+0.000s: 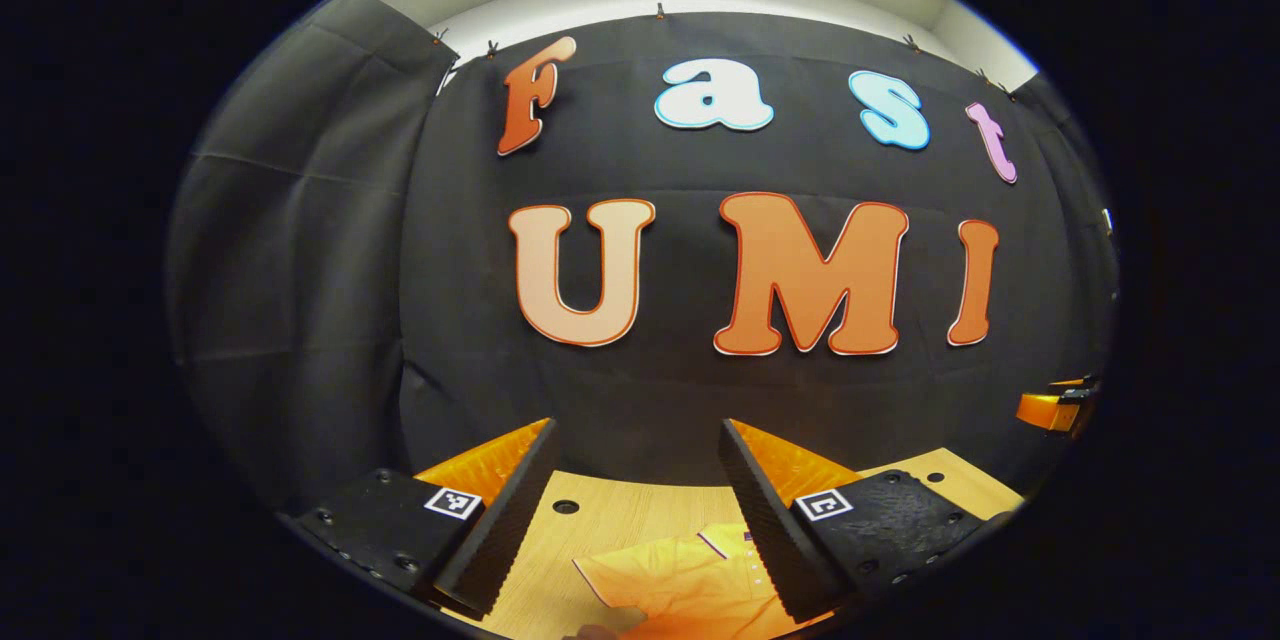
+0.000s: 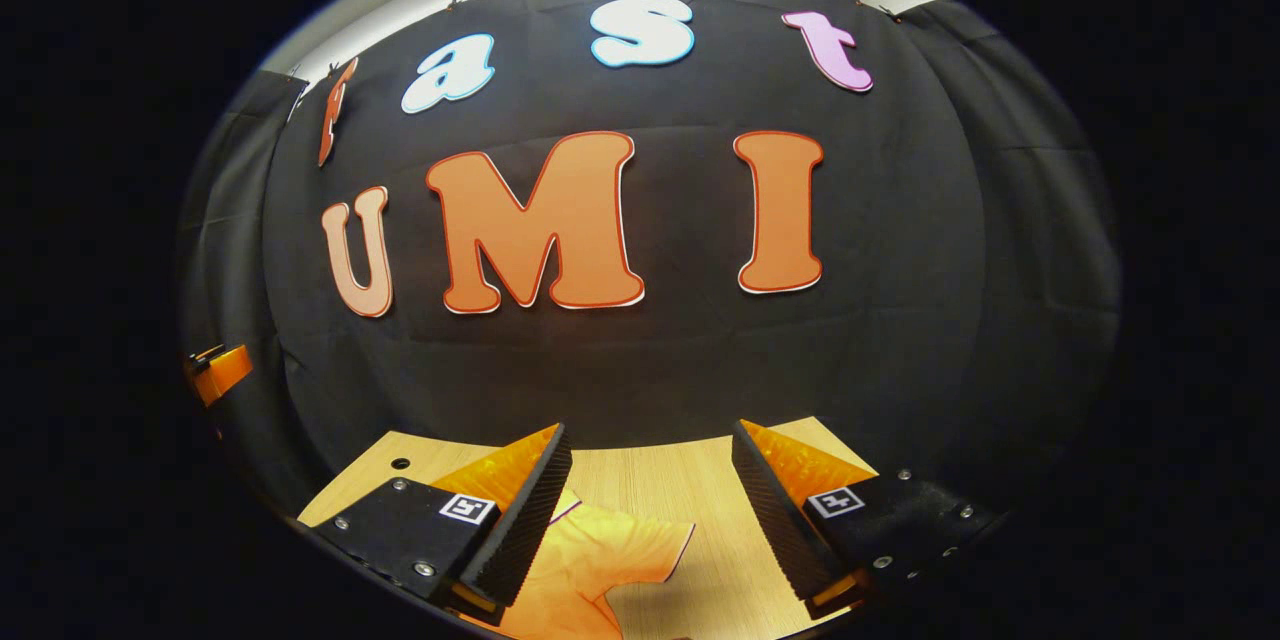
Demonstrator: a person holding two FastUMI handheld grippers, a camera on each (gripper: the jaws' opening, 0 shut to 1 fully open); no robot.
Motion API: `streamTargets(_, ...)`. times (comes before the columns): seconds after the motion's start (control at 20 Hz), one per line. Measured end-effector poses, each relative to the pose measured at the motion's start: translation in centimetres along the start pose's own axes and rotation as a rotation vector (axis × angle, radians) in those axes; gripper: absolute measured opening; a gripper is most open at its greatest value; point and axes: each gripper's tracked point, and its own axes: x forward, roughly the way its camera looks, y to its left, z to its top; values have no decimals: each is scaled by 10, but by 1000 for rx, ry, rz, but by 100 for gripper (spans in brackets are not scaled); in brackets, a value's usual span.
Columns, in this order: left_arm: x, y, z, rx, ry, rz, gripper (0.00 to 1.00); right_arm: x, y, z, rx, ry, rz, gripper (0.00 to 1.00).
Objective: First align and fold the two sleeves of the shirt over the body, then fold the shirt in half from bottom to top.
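The shirt (image 2: pixel 590 570) is seen below both raised hand-held grippers, left (image 1: pixel 638 510) and right (image 2: pixel 650 515), fingers apart; its sleeve (image 2: pixel 650 545) lies nearer the right one, on the worktop (image 2: pixel 660 475).

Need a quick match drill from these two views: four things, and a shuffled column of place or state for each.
1. left gripper
2. shirt
3. table
4. booth wall

a. black cloth, upright behind the table
b. pale wood, with round holes
c. fingers apart, holding nothing, above the shirt
d. orange, lying on the table

Pairs: 1-c, 2-d, 3-b, 4-a
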Motion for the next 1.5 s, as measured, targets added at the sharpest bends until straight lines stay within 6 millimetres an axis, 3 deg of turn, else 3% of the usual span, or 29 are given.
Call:
streamTargets(0.2,14,10,6,8,-17,-20,98,-2,3,5,-2,-8,-44,98)
streamTargets(0.45,23,26,-6,-7,9,-32,98,2,14,6,12,9,-48,98)
streamTargets(0.65,25,40,-16,-13,33,-30,98,14,25,3,62,66,-14,100)
streamTargets(0.8,24,55,-13,-2,23,-14,98,32,28,-12,103,179,5,97)
streamTargets(1.1,28,80,-15,10,17,9,98,88,21,-63,134,443,19,98)
streamTargets(1.25,28,92,-22,7,25,24,98,106,20,-108,156,640,26,98)
streamTargets(1.5,28,102,-37,28,46,29,98,128,3,-190,100,891,-37,99)
